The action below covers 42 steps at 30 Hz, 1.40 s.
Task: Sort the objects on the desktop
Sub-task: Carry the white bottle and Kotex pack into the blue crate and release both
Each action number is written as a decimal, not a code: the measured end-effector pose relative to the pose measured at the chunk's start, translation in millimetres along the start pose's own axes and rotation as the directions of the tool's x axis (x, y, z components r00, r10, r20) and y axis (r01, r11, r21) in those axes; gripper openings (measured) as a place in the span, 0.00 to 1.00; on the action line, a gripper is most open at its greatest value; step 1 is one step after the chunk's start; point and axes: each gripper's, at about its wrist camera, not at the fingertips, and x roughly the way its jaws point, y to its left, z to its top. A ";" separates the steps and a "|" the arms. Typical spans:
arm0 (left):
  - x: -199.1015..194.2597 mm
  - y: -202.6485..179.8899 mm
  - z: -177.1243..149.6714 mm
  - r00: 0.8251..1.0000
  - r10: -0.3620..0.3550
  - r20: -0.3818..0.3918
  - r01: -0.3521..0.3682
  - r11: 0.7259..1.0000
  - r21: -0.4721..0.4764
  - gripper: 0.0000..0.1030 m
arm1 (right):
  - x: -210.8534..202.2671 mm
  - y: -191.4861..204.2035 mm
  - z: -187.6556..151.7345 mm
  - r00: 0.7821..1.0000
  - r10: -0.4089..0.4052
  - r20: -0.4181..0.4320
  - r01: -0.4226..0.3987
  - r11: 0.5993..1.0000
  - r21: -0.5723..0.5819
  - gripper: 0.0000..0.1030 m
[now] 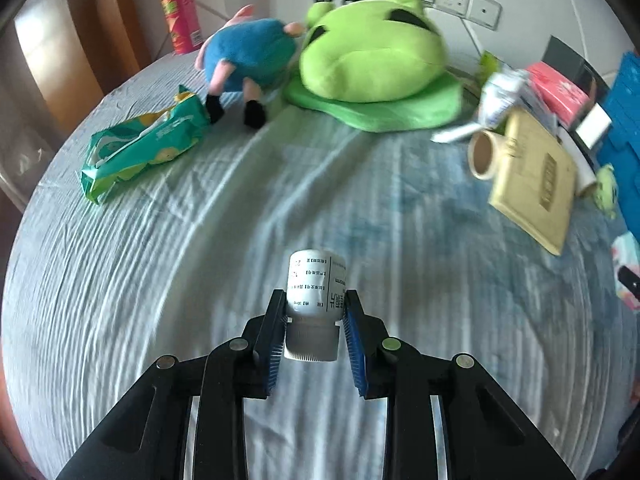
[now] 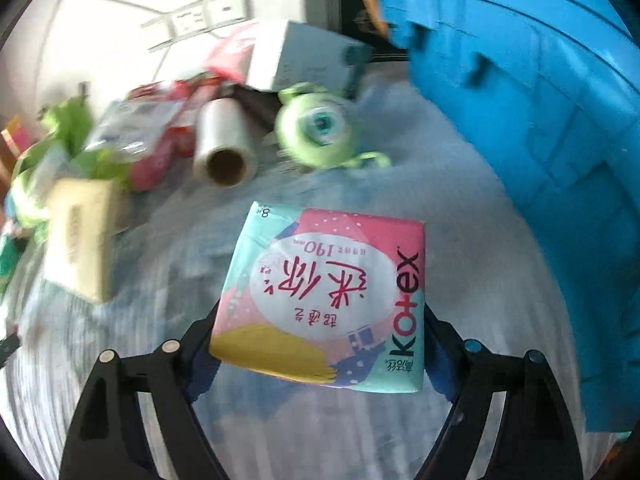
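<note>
A small white medicine bottle (image 1: 316, 280) with a printed label and a grey cap is in the left wrist view. My left gripper (image 1: 316, 300) is shut on it, blue pads pressing its sides, above the pale blue cloth (image 1: 180, 280). In the right wrist view a flat pink and teal pack of pads (image 2: 324, 280) sits between the fingers of my right gripper (image 2: 320, 316). It stays sharp while the background blurs, so it is gripped by its two edges. The pack hides the fingertips.
At the far side lie a green frog plush (image 1: 372, 60), a blue pig plush (image 1: 252, 52), a green snack bag (image 1: 144, 148) and a red canister (image 1: 180, 12). A tan book (image 1: 532, 176) and a tape roll (image 1: 484, 156) lie right. A blue crate (image 2: 520, 120) stands right of a film roll (image 2: 224, 140) and a one-eyed toy (image 2: 316, 128).
</note>
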 end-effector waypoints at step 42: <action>-284.2 -220.9 28.3 0.855 -0.343 0.389 0.251 0.930 0.269 0.27 | -336.3 -89.9 51.3 0.907 0.220 0.359 -0.149 0.966 -0.213 0.81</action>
